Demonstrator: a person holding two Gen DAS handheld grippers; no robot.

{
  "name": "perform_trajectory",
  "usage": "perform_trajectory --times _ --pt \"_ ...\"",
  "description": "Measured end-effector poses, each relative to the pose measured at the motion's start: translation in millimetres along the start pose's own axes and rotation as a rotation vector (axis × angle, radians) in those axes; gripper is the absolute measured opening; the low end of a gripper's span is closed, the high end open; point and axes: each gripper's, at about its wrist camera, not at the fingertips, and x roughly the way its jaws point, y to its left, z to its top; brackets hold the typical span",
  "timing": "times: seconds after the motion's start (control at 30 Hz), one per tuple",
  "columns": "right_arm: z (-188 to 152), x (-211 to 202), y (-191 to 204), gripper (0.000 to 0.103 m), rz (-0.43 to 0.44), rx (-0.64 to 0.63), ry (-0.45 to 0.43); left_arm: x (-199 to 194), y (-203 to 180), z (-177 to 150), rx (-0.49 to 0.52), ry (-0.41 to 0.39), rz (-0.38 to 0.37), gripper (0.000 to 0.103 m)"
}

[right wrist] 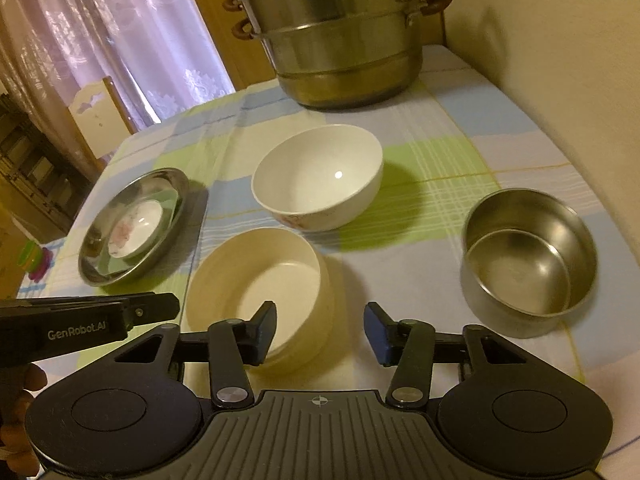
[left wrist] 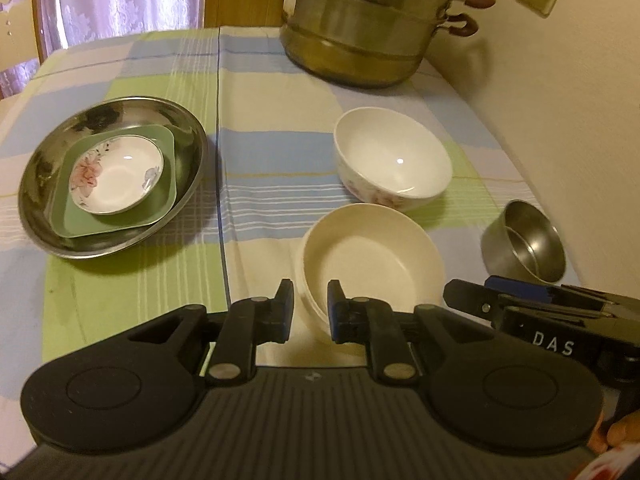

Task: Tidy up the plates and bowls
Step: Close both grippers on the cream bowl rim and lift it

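A cream bowl [left wrist: 370, 252] [right wrist: 260, 292] sits near the table's front. My left gripper [left wrist: 310, 310] straddles its near-left rim with jaws still apart. My right gripper [right wrist: 320, 330] is open, its left finger inside the bowl and its right finger outside the rim. A white floral bowl [left wrist: 394, 160] [right wrist: 318, 176] stands behind. A steel bowl [left wrist: 524, 242] [right wrist: 528, 260] is at the right. A steel plate [left wrist: 40, 216] [right wrist: 90, 268] at the left holds a green square plate [left wrist: 80, 224] and a small floral dish [left wrist: 118, 176] [right wrist: 136, 228].
A large steel steamer pot [left wrist: 360, 28] [right wrist: 340, 40] stands at the back of the checked tablecloth [left wrist: 260, 112]. A wall [left wrist: 560, 100] runs along the table's right side. A chair [right wrist: 96, 108] and curtain are at the far left.
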Motion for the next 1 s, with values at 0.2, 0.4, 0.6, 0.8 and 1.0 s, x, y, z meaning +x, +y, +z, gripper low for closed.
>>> perform_trajectory --times 0.2,0.4,0.6,0.8,1.0 --pt "5 19 5 0.044 -0.017 0.004 0.01 21 8 10 0.0 0.033 -0.01 0.015" --pt "7 34 5 0.039 -0.044 0.021 0.026 35 11 16 0.009 0.055 -0.019 0.015" --pt "5 41 3 0.028 -0.054 0.048 0.046 44 10 16 0.022 0.076 -0.029 0.015" --pt "4 41 3 0.015 -0.054 0.047 0.041 47 10 14 0.031 0.084 -0.042 0.014" --pt "2 40 6 0.014 -0.07 0.031 0.038 44 7 11 0.045 0.081 -0.041 0.01"
